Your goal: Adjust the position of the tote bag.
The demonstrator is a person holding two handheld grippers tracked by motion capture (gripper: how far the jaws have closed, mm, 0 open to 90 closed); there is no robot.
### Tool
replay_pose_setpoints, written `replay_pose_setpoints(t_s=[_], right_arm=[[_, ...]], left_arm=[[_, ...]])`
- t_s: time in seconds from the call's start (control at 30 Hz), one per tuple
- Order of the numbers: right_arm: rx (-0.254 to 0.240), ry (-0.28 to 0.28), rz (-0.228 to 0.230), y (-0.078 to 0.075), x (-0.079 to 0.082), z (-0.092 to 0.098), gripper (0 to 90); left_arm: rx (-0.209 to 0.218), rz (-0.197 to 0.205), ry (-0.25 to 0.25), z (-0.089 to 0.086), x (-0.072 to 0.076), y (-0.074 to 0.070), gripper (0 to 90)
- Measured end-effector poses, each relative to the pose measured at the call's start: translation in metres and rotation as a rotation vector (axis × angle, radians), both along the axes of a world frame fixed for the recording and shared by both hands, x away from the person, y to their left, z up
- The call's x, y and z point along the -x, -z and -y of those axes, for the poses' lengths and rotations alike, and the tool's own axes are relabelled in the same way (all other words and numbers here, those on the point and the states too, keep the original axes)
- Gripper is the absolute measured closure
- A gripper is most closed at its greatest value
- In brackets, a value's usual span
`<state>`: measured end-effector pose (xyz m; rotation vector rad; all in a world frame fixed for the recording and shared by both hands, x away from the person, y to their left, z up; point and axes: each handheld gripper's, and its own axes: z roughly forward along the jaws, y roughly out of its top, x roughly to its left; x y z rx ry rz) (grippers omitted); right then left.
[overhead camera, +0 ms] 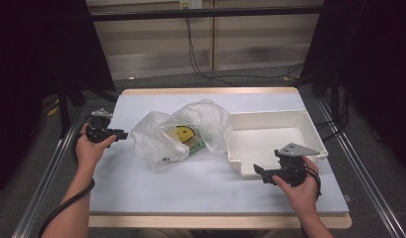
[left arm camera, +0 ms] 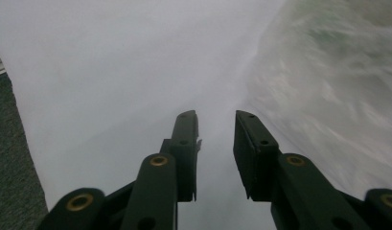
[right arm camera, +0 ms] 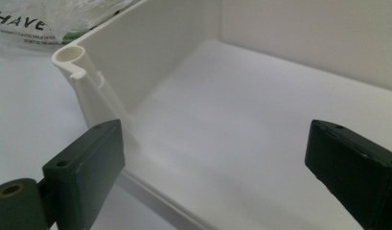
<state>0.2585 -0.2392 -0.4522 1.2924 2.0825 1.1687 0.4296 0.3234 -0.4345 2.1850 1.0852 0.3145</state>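
Observation:
A crumpled clear plastic bag (overhead camera: 156, 141) lies mid-table with a yellow round item (overhead camera: 184, 133) and a green-labelled packet (overhead camera: 196, 146) inside. To its right stands an empty white tray (overhead camera: 270, 115). My left gripper (overhead camera: 122, 134) hovers just left of the bag; in the left gripper view its jaws (left arm camera: 216, 116) stand a little apart with nothing between them and the bag (left arm camera: 337, 86) to their right. My right gripper (overhead camera: 258, 170) is at the tray's front-left corner, open wide (right arm camera: 217, 128), looking over the tray's front wall (right arm camera: 136, 52) into the bare inside. The bag's printed edge (right arm camera: 26, 21) shows beyond.
The white table top (overhead camera: 190, 186) has bare room in front of the bag and along the left. Metal rails run down both sides of the table, dark curtains stand at left and right, and cables hang at the back.

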Motion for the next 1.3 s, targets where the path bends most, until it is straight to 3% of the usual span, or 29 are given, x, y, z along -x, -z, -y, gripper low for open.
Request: replay_pose_setpoints(t_s=[0.03,0.13,0.17,0.5,0.6,0.67,0.8,0.83,1.0,1.07,1.17,1.27,1.3], right_arm=[[0.008,-0.005,-0.004,0.001,-0.001,-0.001,5.7],[0.002,-0.012,-0.004,0.002,-0.002,-0.001,5.7],[0.001,-0.015,-0.001,0.002,-0.004,-0.002,5.7],[-0.013,-0.013,-0.003,0.0,-0.006,-0.006,5.7],[0.003,-0.013,0.003,0.0,-0.004,-0.009,5.7],[0.011,-0.03,0.01,-0.001,-0.002,-0.011,5.7],[0.006,-0.031,0.005,-0.001,-0.002,-0.013,5.8],[0.007,-0.03,-0.001,0.0,-0.002,-0.014,5.8],[0.016,-0.037,-0.008,0.0,-0.004,-0.016,5.8],[0.009,-0.035,-0.006,0.0,-0.005,-0.016,5.8],[0.013,-0.023,-0.005,-0.001,-0.005,-0.015,5.8],[0.023,-0.033,-0.002,-0.001,-0.005,-0.016,5.8],[0.027,-0.029,0.006,-0.002,-0.005,-0.016,5.8]], left_arm=[[0.017,-0.001,0.006,-0.001,0.011,-0.001,65.0],[0.005,0.002,0.012,0.001,0.022,0.0,63.1],[0.035,-0.001,0.024,0.003,0.031,0.001,61.4],[0.041,-0.003,0.045,0.018,0.064,0.0,56.6],[0.062,0.001,0.055,0.028,0.077,0.004,55.9],[0.05,-0.003,0.073,0.036,0.083,0.005,54.8],[0.072,-0.001,0.108,0.049,0.09,0.008,54.6],[0.075,-0.017,0.126,0.058,0.093,0.011,54.4],[0.077,-0.004,0.114,0.067,0.099,0.014,51.8],[0.076,0.017,0.098,0.076,0.103,0.015,43.5],[0.092,-0.002,0.105,0.084,0.101,0.02,42.1],[0.087,-0.001,0.096,0.088,0.099,0.023,41.4],[0.075,0.017,0.085,0.091,0.099,0.023,41.7]])
